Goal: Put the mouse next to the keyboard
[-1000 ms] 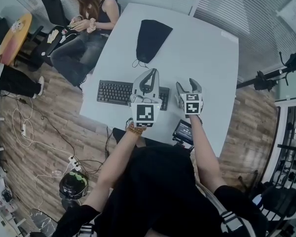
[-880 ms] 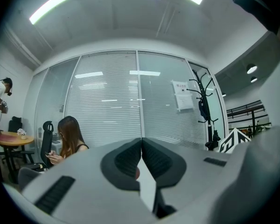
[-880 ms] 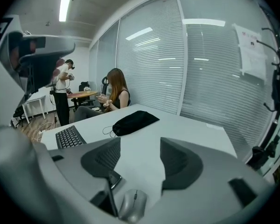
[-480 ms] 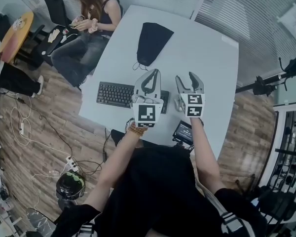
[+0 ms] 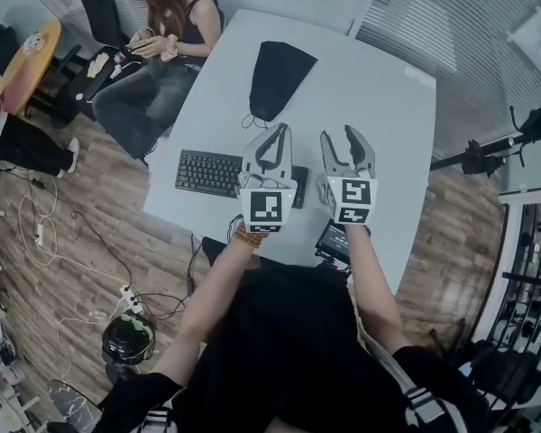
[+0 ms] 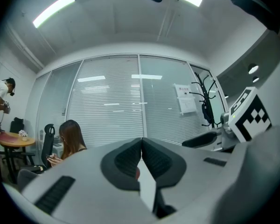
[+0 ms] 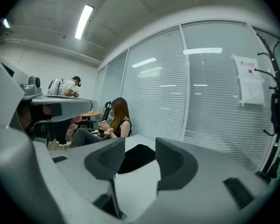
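Observation:
The black keyboard (image 5: 209, 171) lies near the white table's (image 5: 379, 97) front edge. A small pale shape, which may be the mouse (image 5: 322, 188), peeks out just right of the keyboard's end, mostly hidden under my right gripper. My right gripper (image 5: 347, 142) hovers above that spot. It is open with nothing between its fingers (image 7: 175, 164), and its jaws have just been closing. My left gripper (image 5: 270, 142) hangs over the keyboard's right end, shut, with its pads (image 6: 130, 160) pressed together and nothing held.
A black bag (image 5: 278, 72) lies on the table beyond the keyboard; it also shows as the dark bag (image 7: 136, 157) between the right jaws. A small screen device (image 5: 335, 238) sits at the near edge. A person (image 5: 167, 21) sits at the far left corner.
My right gripper has lifted away from the table beside the keyboard and its jaws stand narrower. The left gripper has stayed where it was.

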The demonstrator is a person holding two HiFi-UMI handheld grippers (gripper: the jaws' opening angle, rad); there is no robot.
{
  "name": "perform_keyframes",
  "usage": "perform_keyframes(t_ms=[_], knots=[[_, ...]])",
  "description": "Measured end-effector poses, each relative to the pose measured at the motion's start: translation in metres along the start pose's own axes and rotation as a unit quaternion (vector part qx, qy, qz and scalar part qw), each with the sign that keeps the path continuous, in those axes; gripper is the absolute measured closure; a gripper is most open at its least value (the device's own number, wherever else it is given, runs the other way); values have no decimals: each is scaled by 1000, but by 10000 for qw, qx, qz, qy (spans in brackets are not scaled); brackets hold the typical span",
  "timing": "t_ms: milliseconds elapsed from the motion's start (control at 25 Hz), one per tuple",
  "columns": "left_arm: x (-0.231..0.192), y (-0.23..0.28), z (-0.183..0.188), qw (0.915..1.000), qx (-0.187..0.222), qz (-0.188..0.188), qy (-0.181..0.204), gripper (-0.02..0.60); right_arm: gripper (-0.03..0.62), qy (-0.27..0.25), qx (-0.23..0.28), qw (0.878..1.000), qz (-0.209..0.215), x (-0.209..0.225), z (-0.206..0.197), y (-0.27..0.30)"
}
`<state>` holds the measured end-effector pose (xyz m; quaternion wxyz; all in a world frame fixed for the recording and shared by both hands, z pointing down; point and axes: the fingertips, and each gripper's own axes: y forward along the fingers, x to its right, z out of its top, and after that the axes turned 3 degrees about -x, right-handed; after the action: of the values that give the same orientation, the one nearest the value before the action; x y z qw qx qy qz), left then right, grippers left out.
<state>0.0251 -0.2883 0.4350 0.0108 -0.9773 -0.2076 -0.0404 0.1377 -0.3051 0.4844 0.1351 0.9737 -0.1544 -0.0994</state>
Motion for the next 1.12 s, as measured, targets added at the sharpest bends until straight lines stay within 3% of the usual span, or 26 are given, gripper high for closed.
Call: perform_keyframes(t_ms=[600, 1120], knots=[[1, -8, 4, 10000, 68, -18, 5, 569, 465, 103, 539, 9983, -214, -10, 33, -31], [-2, -15, 0, 10000, 20, 20, -47, 569, 545, 339, 813, 9949, -495, -20, 33, -42]])
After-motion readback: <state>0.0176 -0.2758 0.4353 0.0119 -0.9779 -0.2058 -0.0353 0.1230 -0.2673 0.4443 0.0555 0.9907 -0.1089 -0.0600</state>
